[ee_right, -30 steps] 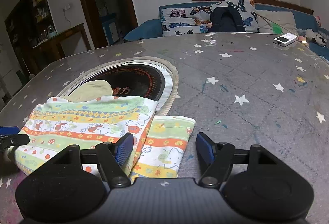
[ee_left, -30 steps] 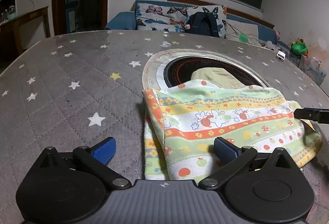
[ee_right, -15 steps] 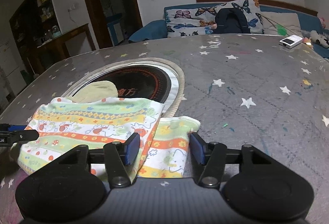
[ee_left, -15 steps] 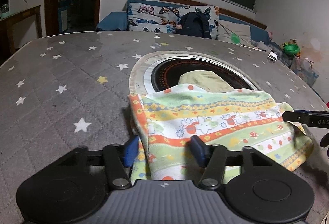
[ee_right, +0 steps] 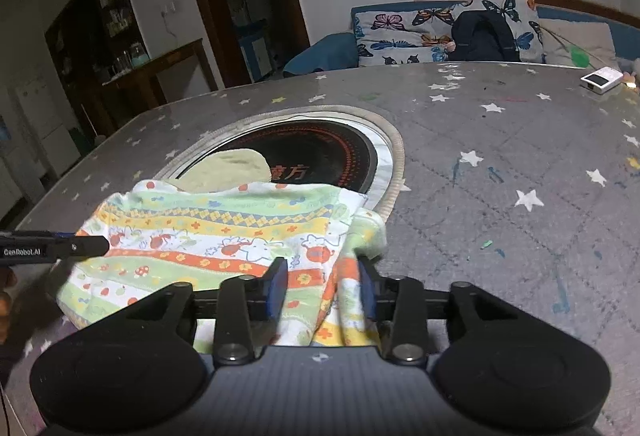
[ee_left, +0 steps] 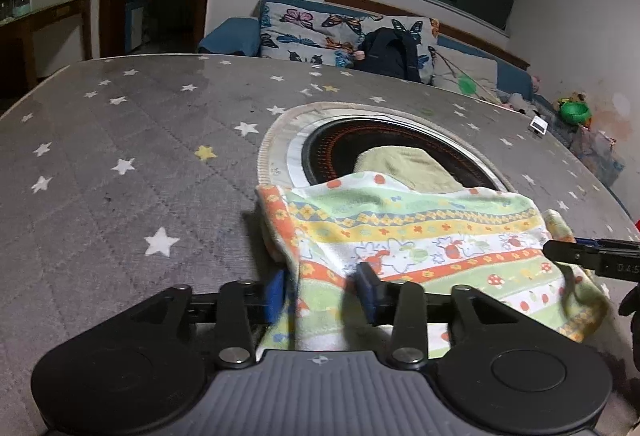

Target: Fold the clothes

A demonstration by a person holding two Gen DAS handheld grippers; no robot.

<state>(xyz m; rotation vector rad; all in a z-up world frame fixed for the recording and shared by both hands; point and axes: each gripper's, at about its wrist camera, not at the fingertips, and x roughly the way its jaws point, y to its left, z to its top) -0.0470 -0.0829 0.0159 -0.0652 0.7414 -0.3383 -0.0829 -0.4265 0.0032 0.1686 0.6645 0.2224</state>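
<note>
A striped green, orange and white patterned garment [ee_left: 420,248] lies half folded on the grey star-print table cover [ee_left: 132,176], its far edge over the round black cooktop. My left gripper [ee_left: 320,292] is closing on its near left corner, cloth between the blue pads. My right gripper [ee_right: 322,286] grips the near right corner of the garment [ee_right: 216,232] in the same way. Each gripper's tip shows in the other's view: the right gripper [ee_left: 592,256] and the left gripper [ee_right: 52,248].
A round black induction cooktop [ee_right: 320,152] with a pale ring is set in the table centre. A plain yellow-green cloth [ee_left: 404,168] lies on it. A small white device [ee_right: 602,80] sits at the far right edge. A sofa with butterfly cushions stands beyond.
Both grippers moved forward onto the garment's near corners and narrowed their jaws from wide open to closed on the cloth. The corners are bunched and slightly lifted.
</note>
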